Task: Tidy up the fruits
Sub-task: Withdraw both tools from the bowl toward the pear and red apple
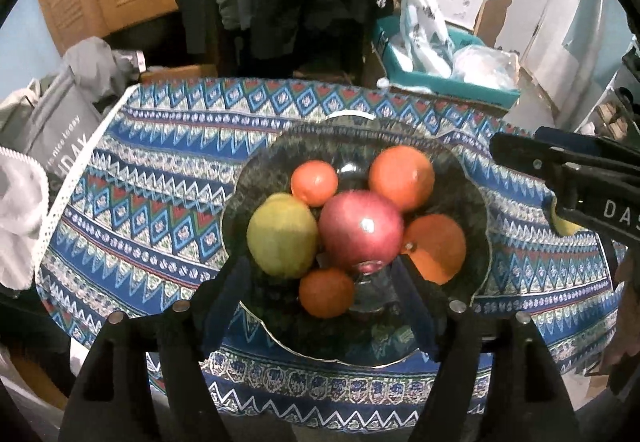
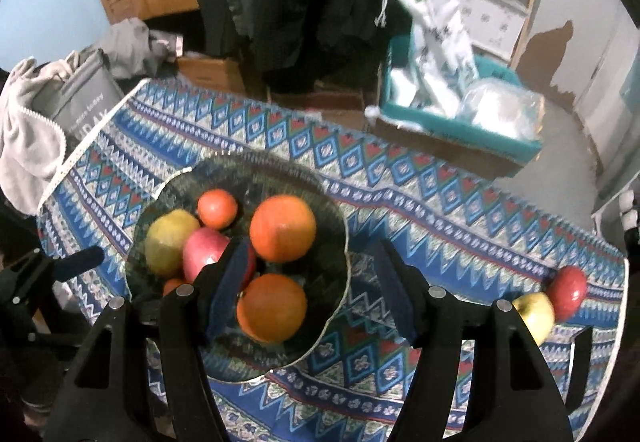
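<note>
Glass bowl [image 1: 472, 178] of fruit below open left tool [image 1: 324, 306]

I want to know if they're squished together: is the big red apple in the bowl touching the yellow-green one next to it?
Touching. In the left wrist view the red apple presses against the yellow-green apple with no gap between them in the bowl.
</note>
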Available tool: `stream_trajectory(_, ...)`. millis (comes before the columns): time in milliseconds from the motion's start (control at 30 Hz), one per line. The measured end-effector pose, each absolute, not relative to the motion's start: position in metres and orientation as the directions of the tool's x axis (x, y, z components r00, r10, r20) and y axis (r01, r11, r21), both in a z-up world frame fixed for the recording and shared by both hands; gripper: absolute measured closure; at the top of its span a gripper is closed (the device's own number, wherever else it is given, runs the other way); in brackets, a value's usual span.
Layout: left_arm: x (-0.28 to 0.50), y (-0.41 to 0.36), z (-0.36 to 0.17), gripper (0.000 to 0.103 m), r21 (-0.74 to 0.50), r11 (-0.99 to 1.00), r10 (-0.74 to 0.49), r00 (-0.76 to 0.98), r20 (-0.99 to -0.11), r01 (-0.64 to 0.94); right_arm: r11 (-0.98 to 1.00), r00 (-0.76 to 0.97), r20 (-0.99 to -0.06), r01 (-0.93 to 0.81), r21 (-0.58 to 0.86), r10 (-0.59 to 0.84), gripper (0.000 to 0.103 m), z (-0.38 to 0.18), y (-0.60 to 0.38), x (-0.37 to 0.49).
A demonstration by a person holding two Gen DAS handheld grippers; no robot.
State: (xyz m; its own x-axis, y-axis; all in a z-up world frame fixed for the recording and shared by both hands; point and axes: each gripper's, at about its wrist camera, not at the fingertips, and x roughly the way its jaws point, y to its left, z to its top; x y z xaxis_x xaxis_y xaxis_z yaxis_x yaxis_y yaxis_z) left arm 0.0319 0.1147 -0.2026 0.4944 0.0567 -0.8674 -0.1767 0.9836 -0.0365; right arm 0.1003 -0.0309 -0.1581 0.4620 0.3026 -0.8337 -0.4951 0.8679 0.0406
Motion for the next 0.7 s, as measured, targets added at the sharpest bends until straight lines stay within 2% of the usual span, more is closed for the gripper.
stream_trajectory(533,0.028,0.087,-0.148,0.022,-0.026,0.992,0.054,0.613,-0.788,-0.121,0.900,0.610,-0.730,-0.435,0.017,0.309,0.033,-0.095,-0.067,0.082)
stream_trajectory(700,0.028,0.075,-0.136,0.022,-0.032,0.994,0.039,0.632,-0.774,-0.100,0.912,0.651,-0.696,-0.410,0.012,0.302,0.026,-0.079,-0.081,0.077)
